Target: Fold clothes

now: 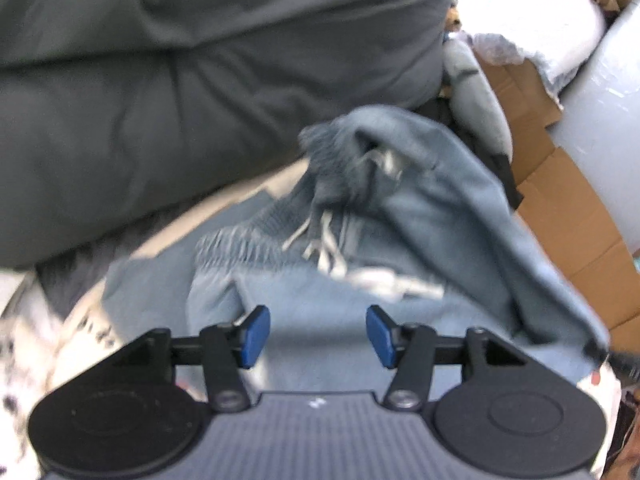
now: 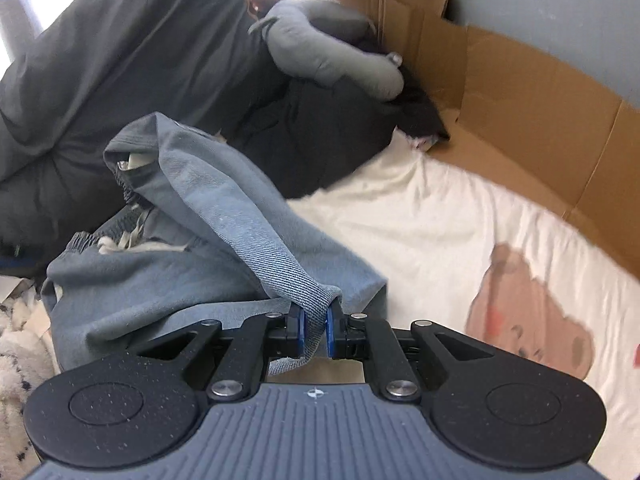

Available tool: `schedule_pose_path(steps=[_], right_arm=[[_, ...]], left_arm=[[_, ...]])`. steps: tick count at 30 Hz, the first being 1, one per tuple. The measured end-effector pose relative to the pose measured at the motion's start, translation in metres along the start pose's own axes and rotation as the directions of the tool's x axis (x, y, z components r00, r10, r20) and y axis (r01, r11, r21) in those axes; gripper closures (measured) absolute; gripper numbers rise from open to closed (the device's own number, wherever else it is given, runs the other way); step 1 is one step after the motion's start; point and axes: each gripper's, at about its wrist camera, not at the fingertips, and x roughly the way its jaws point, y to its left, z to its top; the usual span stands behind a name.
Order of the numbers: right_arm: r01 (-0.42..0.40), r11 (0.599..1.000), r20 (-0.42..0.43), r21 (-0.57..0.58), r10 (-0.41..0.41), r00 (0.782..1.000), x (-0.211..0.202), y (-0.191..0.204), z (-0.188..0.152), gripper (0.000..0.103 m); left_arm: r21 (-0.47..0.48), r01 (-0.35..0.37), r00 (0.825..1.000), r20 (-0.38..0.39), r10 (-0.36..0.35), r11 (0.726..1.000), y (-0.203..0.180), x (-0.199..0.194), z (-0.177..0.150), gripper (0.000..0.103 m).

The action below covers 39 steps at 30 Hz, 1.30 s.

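Blue sweatpants (image 2: pixel 224 216) hang pinched in tilted right tongs (image 2: pixel 313 330).

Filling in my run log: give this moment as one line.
left claw: open, empty, over blue pants | right claw: shut on pants edge, lifting it | fold unfinished

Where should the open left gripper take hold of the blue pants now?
Judging by its pose, grip the ribbed waistband of the blue pants, coming from above: it lies flat and exposed near the left gripper, while the right gripper lifts the opposite end.
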Motion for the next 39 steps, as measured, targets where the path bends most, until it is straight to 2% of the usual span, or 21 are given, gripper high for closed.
schedule_pose_path(steps=[9,14,20,24,27,29,32,34,39], right_arm=[[0.055,0.996,0.009,-0.068,-0.055,0.998,-0.013,-0.023,0.029,0.095],[0.081,0.991,0.013,-0.104,-0.081,0.997,-0.017,-0.036,0.046,0.095],[0.119,0.984,0.01,-0.13,-0.119,0.993,-0.019,-0.05,0.058,0.095],[0.14,0.985,0.0,-0.101,-0.141,0.99,-0.012,-0.066,0.065,0.095],[0.129,0.99,-0.023,-0.049,-0.13,0.991,0.001,-0.081,0.063,0.094],[0.118,0.993,-0.045,-0.007,-0.118,0.992,0.014,-0.088,0.059,0.091],[0.101,0.991,-0.048,0.087,-0.097,0.994,0.024,-0.095,0.045,0.079],[0.095,0.984,-0.058,0.148,-0.088,0.994,0.029,-0.097,0.032,0.059],[0.044,0.958,-0.099,0.283,-0.017,0.995,0.038,-0.091,-0.012,0.055]], left_arm=[[-0.08,-0.002,0.997,-0.071,-0.004,0.997,0.019,0.002,-0.039,0.046],[-0.105,0.027,0.994,-0.107,-0.038,0.994,0.018,0.012,-0.054,0.046],[-0.169,0.07,0.99,-0.11,-0.09,0.983,0.007,0.025,-0.078,0.043],[-0.205,0.103,0.981,-0.141,-0.134,0.973,0.0,0.04,-0.092,0.043],[-0.207,0.13,0.973,-0.159,-0.165,0.97,-0.005,0.049,-0.101,0.038],[-0.211,0.148,0.967,-0.175,-0.186,0.966,-0.009,0.056,-0.106,0.037],[-0.228,0.194,0.956,-0.173,-0.236,0.954,-0.016,0.061,-0.111,0.036],[-0.223,0.211,0.953,-0.171,-0.251,0.952,-0.022,0.064,-0.113,0.031],[-0.19,0.223,0.95,-0.177,-0.257,0.956,-0.028,0.065,-0.117,0.031]])
